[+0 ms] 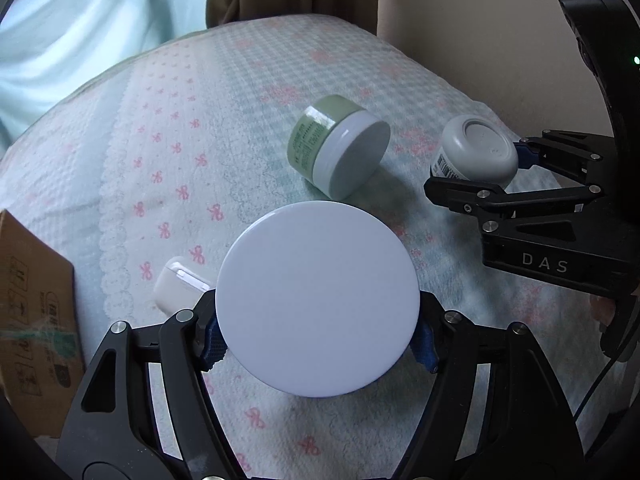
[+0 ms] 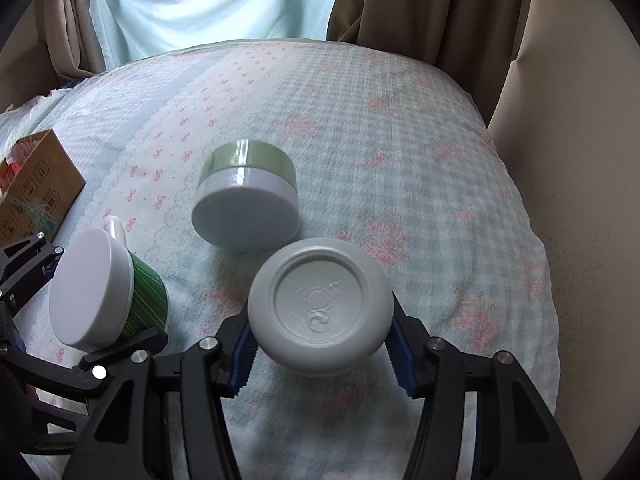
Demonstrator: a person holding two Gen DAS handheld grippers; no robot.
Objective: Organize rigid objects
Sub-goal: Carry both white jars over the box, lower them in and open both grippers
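Note:
My left gripper (image 1: 318, 344) is shut on a green striped jar with a white lid (image 1: 318, 308), held above the bed; it also shows in the right wrist view (image 2: 96, 284) at the left. My right gripper (image 2: 320, 354) is shut on a grey round bottle (image 2: 320, 312), bottom facing the camera; it also shows in the left wrist view (image 1: 480, 150) at the right. A pale green jar with a white lid (image 1: 340, 148) lies on its side on the bedspread between them, also seen in the right wrist view (image 2: 248, 196).
A white earbud case (image 1: 178, 286) lies on the bedspread (image 1: 160, 140) left of my left gripper. A cardboard box (image 1: 32, 312) stands at the left edge, also in the right wrist view (image 2: 36, 180). Curtains and a beige wall are behind.

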